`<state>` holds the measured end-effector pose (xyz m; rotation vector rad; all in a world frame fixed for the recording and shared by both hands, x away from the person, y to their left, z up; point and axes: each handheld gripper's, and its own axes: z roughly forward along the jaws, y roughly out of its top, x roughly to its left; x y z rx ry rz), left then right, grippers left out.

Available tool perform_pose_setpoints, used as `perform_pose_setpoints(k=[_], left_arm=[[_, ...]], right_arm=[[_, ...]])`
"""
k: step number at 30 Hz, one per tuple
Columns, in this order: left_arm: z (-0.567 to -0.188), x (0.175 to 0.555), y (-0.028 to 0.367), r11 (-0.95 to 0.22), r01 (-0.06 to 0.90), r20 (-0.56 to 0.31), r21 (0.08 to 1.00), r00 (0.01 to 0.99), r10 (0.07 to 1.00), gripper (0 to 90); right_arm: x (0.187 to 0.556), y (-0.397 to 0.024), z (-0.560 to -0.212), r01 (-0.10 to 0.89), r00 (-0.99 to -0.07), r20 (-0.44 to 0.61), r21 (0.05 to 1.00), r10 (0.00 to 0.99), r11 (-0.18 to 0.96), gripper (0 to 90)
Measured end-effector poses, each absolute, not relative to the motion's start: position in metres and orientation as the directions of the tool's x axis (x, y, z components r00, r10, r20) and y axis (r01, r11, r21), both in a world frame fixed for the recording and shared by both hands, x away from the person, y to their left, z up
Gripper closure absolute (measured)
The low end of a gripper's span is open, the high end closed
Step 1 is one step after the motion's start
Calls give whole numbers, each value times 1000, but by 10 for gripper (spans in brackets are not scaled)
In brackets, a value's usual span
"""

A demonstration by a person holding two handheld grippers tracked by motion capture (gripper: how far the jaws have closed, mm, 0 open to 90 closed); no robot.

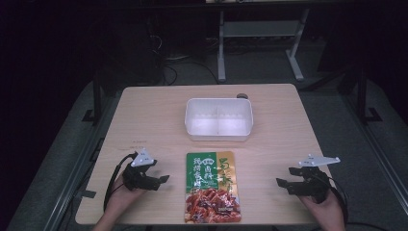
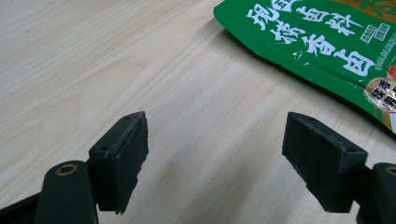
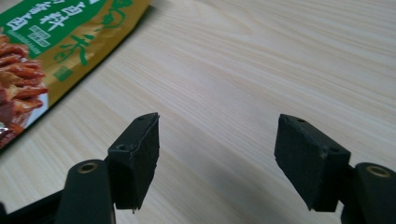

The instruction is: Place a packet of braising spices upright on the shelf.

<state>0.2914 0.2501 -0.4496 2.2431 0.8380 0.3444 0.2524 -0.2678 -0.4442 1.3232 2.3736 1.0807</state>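
Both grippers, left [image 1: 163, 179] and right [image 1: 280, 182], are black, each topped by a grey three-cornered plate, trailing a black cable, with blocky black pads [image 2: 122, 161] and round brass-ringed holes behind them.

Our light wooden table [image 1: 144, 115] and what lies on it

We see a white two-compartment tray [image 1: 219, 118] standing toward the far edge, with a small dark round object [image 1: 242, 96] just behind its right corner. A green and yellow food pouch [image 1: 212, 186] lies flat at the near edge, well apart from the tray, its printed face up and its green top end toward the tray.
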Motion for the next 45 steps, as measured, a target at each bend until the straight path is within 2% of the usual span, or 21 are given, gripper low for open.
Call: perform_pose_setpoints(k=[10, 13, 22, 31, 38, 45], left_arm=[[-449, 291, 249, -541, 468, -1, 698, 757, 653, 229], [-450, 291, 248, -542, 472, -6, 696, 758, 653, 233], [-450, 291, 242, -548, 473, -24, 690, 772, 636, 261], [-436, 284, 225, -565, 433, -3, 702, 796, 605, 299], [-416, 290, 207, -588, 408, -1, 698, 822, 569, 319], [-415, 309, 193, -578, 440, -32, 687, 813, 581, 320]], right_arm=[[248, -235, -438, 604, -650, 149, 696, 745, 388, 342], [247, -226, -436, 598, -669, 160, 696, 726, 398, 401], [244, -189, -435, 565, -750, 167, 664, 639, 490, 726], [244, -169, -431, 521, -798, 141, 650, 586, 553, 889], [249, -147, -425, 479, -838, 135, 646, 529, 594, 896], [252, -115, -422, 429, -881, 138, 637, 453, 640, 895]])
